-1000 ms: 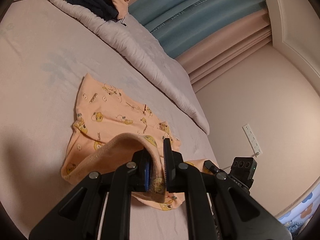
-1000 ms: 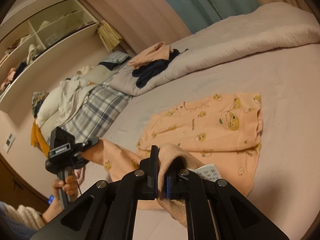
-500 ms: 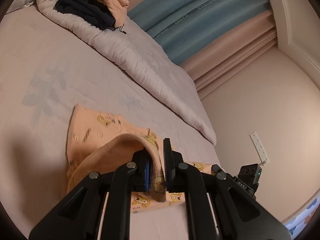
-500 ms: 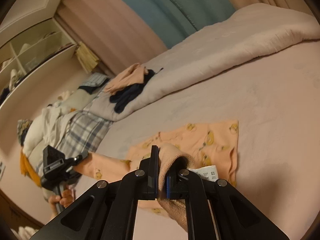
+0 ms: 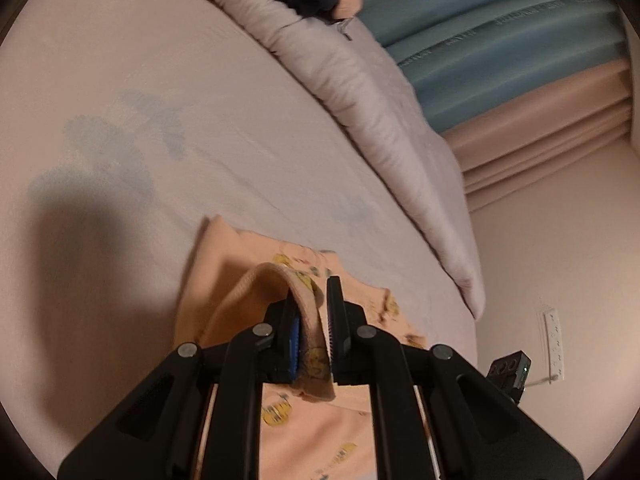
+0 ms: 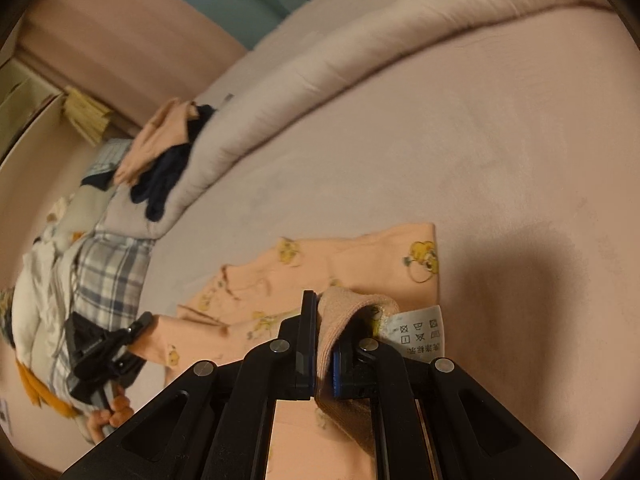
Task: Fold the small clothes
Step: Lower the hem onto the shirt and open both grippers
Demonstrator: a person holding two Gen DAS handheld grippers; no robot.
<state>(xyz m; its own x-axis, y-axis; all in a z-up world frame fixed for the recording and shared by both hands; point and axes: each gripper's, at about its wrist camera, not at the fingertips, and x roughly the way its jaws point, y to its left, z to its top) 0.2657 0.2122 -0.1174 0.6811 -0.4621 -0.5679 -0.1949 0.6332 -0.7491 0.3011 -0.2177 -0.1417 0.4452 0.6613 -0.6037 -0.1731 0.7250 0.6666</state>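
Change: both grippers are carrying the ribbed edge of the peach shirt [image 6: 360, 256] forward over its own body; a second ago far more of the printed cloth was lying spread beyond the fingers, and now only a short strip is showing ahead of them.

Meaning for the task: the fold is looking about half made, with the lifted half travelling toward the far hem; it is not yet laid down.

Left gripper [image 5: 312, 320]: its fingers are clamping the ribbed edge, the cloth arching up to the left of them and draping below.

Right gripper [image 6: 324, 344]: its fingers are pinching the same edge, with the white care label [image 6: 418, 334] hanging just right of them.

Where the shirt is: it is lying on the pink bed [image 6: 480, 152], partly lifted, directly ahead of and beneath both pairs of fingers, well short of the rolled quilt [image 5: 340, 64].

Hidden: the cloth under the gripper bodies is being covered, so whether the layers are lining up cannot be told.

Cut off: the left gripper, seen from the right wrist view, is showing at the lower left with only a few of the person's fingertips visible.

Hard to make out: both views are blurring, and the dark and peach clothes [image 6: 160, 160] heaped on the quilt are not separable into single garments.
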